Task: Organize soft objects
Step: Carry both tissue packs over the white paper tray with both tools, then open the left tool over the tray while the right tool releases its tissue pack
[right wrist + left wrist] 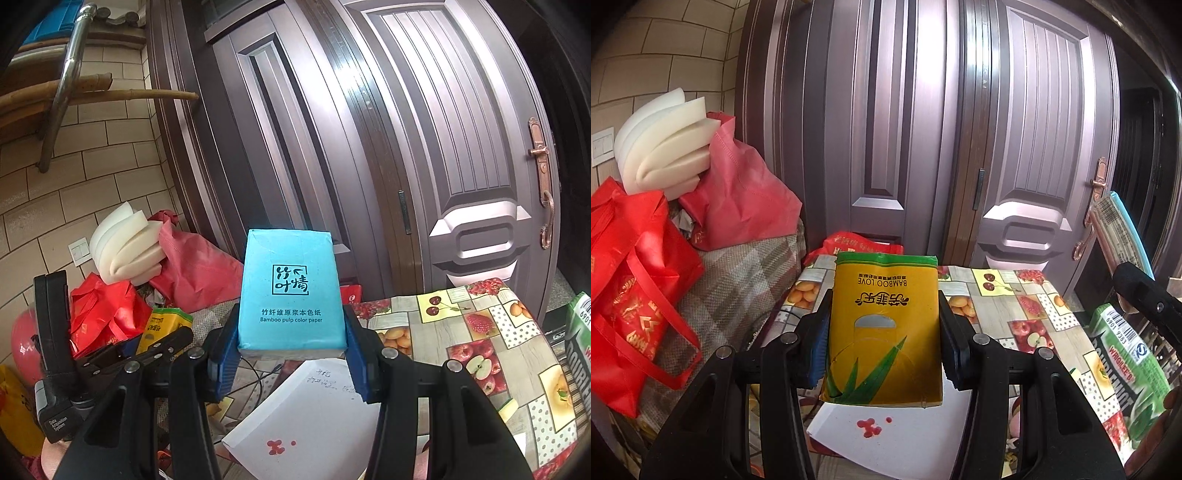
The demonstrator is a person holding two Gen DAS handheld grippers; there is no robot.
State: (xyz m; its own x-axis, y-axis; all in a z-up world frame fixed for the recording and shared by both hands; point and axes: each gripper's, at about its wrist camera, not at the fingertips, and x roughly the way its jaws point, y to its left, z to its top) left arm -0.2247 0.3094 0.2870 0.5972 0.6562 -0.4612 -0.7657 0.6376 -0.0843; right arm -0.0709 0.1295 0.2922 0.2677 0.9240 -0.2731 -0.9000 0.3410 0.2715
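Observation:
My left gripper point(882, 332) is shut on a yellow tissue pack point(882, 332) marked BAMBOO LOVE and holds it above the table with the fruit-pattern cloth point(1015, 306). My right gripper point(290, 332) is shut on a blue tissue pack point(290, 291) marked Bamboo pulp color paper, also held above the table point(443, 332). The blue pack's edge shows at the right of the left wrist view point(1126, 229). The left gripper and its yellow pack point(162, 325) show at the left of the right wrist view.
A white sheet with red spots point(897, 432) lies on the table under both grippers. A green Wrigley's bag point(1126, 369) lies at the right. Red bags point(635, 288) and white foam pieces point(665, 144) are piled on the left. A metal door point(1015, 147) stands behind.

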